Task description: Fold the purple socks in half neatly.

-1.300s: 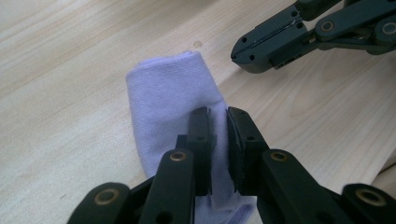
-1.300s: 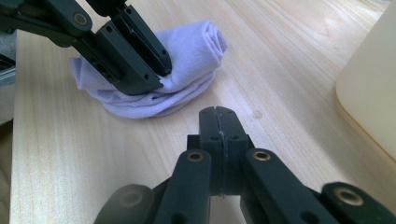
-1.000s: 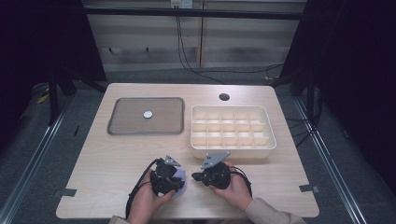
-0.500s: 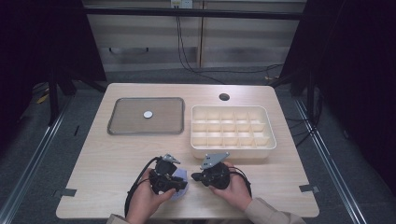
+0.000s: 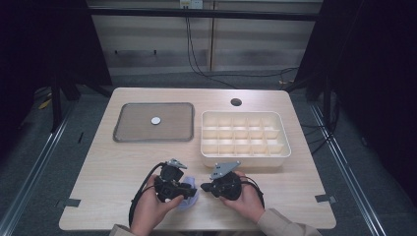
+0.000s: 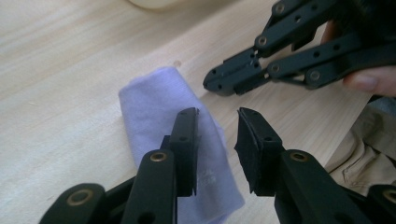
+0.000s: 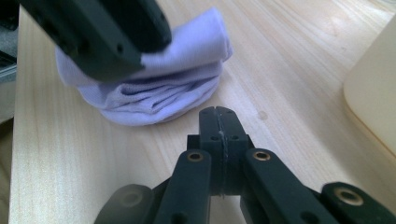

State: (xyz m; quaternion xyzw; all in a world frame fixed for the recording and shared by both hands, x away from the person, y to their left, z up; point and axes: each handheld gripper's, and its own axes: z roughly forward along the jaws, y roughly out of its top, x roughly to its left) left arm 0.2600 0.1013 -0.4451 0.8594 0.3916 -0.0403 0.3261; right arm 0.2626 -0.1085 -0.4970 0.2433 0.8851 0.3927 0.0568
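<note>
The left gripper hangs with its jaws apart over a folded purple cloth. The right gripper is squeezed closed, holding nothing.

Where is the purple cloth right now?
The folded purple cloth lies on the table's near edge in the high view, just under the left gripper, whose fingers are open above it, with the shut right gripper beside it.
</note>
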